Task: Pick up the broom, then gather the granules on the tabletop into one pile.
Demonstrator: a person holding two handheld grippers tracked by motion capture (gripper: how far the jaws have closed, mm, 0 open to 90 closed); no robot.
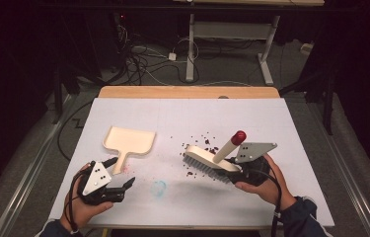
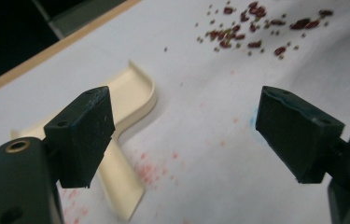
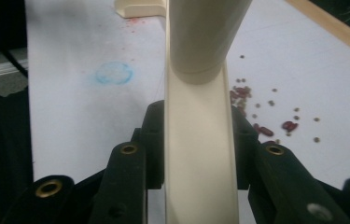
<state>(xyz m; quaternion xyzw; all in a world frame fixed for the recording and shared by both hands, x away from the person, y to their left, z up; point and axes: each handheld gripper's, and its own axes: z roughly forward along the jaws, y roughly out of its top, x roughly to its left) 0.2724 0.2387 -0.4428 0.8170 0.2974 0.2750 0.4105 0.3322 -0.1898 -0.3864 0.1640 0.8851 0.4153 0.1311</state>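
The cream dustpan (image 1: 129,139) lies empty on the table (image 1: 271,197); beans (image 2: 252,25) lie scattered beyond it. Left fingers (image 2: 84,133) are spread; right fingers (image 3: 154,140) pinch the brush (image 1: 207,163).

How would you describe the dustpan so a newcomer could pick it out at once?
On the white table, look left of the scattered red beans. The dustpan lies flat there, just beyond the open left gripper. Unlike the brush, it is a shallow cream scoop with a short flat handle and no bristles.
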